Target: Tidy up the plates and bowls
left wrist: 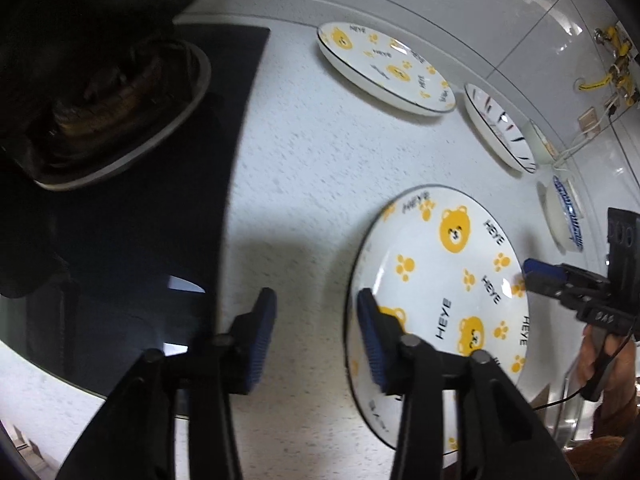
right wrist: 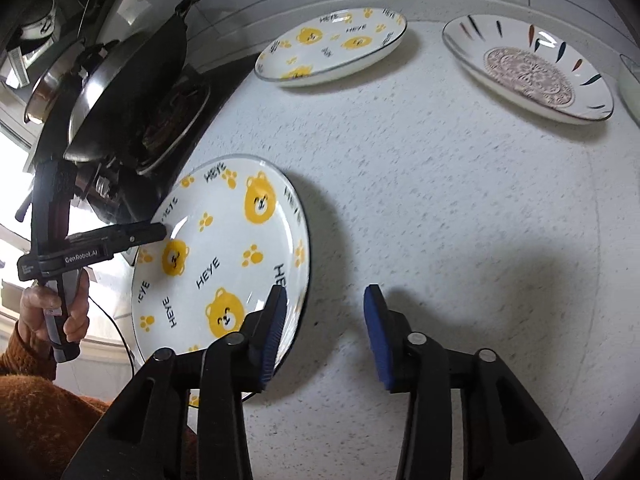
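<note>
Bear plate: near bear plate (left wrist: 440, 300) lies flat on the speckled counter (left wrist: 304, 184), just beside the black cooktop (left wrist: 152, 216), and both grippers flank it.
Left gripper: left gripper (left wrist: 316, 336) is spread wide with nothing between its blue pads (left wrist: 264, 336); one pad sits over the near plate's rim, the other over bare counter by the cooktop. Contact with the rim — can't tell from here.
Right gripper: right gripper (right wrist: 326, 336) gapes wide as well, nothing gripped; its left pad overlaps the near plate's edge, its right pad is above bare counter.
Cross views: in the left camera the right gripper's tip reaches onto the near plate's far rim; in the right camera the left gripper's tip meets the opposite rim, a hand (right wrist: 56, 312) around its handle.
Other dishes: a second bear plate (right wrist: 332, 46) sits beyond the near plate, towards the wall; a striped plate (right wrist: 528, 68) lies beside that one, well apart from the near plate; a blue-rimmed bowl (left wrist: 566, 216) is past the striped plate.
Surface: white speckled counter, running to a pale tiled wall (left wrist: 500, 8).
Room: a dark pan (right wrist: 132, 80) stands on the cooktop beyond the near plate; yellow pipe fittings (left wrist: 616, 56) are on the wall.
</note>
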